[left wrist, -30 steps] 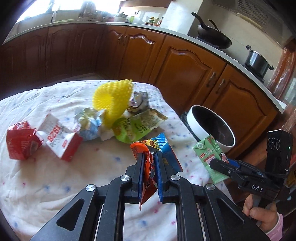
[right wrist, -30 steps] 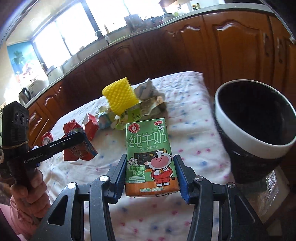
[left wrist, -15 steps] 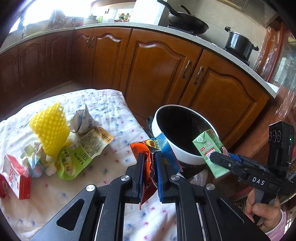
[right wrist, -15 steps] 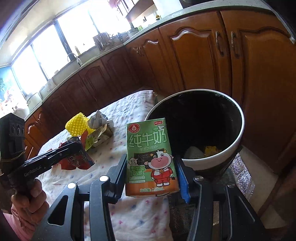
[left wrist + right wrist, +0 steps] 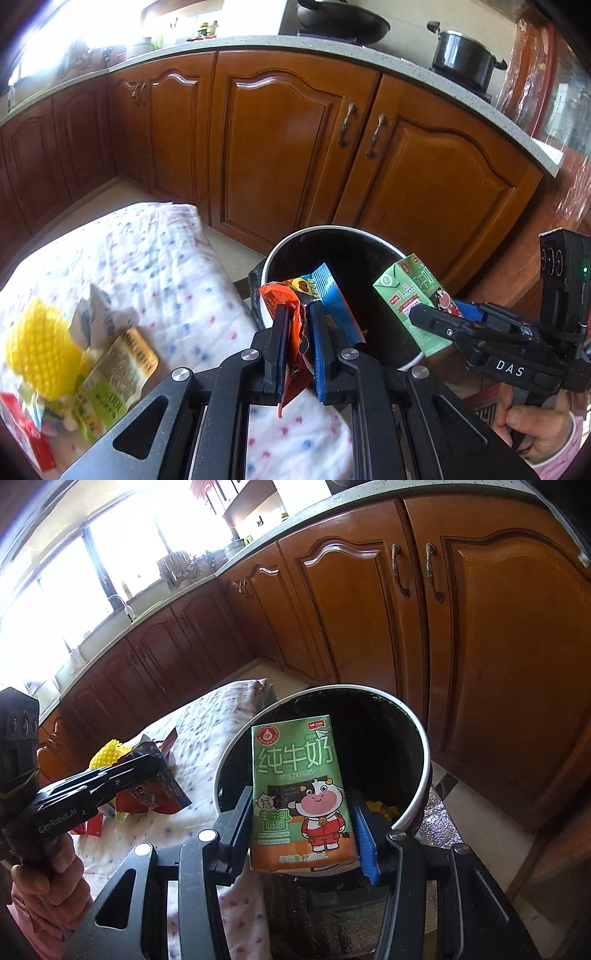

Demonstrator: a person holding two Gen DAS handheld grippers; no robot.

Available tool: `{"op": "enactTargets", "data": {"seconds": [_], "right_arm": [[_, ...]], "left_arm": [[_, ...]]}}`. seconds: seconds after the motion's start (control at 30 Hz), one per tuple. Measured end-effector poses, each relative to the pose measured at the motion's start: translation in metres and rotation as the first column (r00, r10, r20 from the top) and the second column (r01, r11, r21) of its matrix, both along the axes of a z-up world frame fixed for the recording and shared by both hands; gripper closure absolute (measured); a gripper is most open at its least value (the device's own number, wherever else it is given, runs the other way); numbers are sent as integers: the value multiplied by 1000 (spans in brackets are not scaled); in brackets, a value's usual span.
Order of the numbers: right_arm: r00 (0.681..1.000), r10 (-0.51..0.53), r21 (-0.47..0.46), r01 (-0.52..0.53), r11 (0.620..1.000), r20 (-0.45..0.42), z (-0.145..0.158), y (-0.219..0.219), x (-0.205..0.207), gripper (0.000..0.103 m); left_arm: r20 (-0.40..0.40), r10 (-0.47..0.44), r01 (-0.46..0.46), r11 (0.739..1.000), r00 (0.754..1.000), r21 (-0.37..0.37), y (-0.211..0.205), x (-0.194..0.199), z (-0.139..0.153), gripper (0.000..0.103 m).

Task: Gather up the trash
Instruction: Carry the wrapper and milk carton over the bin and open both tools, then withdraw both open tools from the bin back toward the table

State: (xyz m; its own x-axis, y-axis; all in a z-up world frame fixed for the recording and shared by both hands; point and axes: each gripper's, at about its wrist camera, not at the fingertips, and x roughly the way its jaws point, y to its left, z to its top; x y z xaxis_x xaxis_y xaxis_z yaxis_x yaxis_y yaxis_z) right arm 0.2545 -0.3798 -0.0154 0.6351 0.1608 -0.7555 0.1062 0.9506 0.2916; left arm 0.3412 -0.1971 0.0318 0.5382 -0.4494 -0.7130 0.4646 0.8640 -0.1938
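Left wrist view: left gripper (image 5: pixel 298 325) clenched on a crumpled orange and blue snack wrapper (image 5: pixel 303 295); wrapper stands up between the fingers, its upper part in front of the near rim of the trash bin (image 5: pixel 284 243). Bin is black inside with a white rim, on the floor just beside the table edge, in front of wooden cabinet doors (image 5: pixel 284 147). Right gripper (image 5: pixel 430 319) enters from the right, held by a hand (image 5: pixel 532 424) in a pink sleeve, gripping a green milk carton (image 5: pixel 410 291) over the bin's right rim.

Right wrist view: right gripper (image 5: pixel 301 812) grasps the milk carton (image 5: pixel 299 794) by both sides, upright, print facing the camera, directly over the bin opening (image 5: pixel 413 731). Yellow scraps visible at the bin bottom.

Table with spotted white cloth (image 5: pixel 147 258) carries a yellow foam net (image 5: pixel 37 343), a green pouch (image 5: pixel 110 380), a crumpled silver wrapper (image 5: pixel 99 317), a red carton (image 5: pixel 22 435), clustered at far left, well apart from the bin
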Motion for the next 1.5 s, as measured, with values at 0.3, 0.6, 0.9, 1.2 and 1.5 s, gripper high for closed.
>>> {"op": "enactTargets", "data": {"seconds": [0.3,0.6,0.9,1.2,1.5], "right_arm": [[998,19,-66,-23,998,-66,-6,-12,27,54],[993,28,-90,-38,995,-111,-19,-19,45,54],[995,-3,-31,0,1000,-97,-19,-29,44,44],[998,-42,60,40,997,35,1,-24,9,14],[997,-30,159,18,987,76,-5,24,-25,7]], "left_arm": [[-32,-53,55,995,998,86,-43,39,-10,92],[-75,-68,76,992,995,102,-60,54,-24,92],[-49,-42,46,995,998,87,-53,51,-22,47],[-58,52,-55,997,997,-49,1,15,-21,47],[-63,179,-186,975,982,-122,75,-43,-25,47]]}}
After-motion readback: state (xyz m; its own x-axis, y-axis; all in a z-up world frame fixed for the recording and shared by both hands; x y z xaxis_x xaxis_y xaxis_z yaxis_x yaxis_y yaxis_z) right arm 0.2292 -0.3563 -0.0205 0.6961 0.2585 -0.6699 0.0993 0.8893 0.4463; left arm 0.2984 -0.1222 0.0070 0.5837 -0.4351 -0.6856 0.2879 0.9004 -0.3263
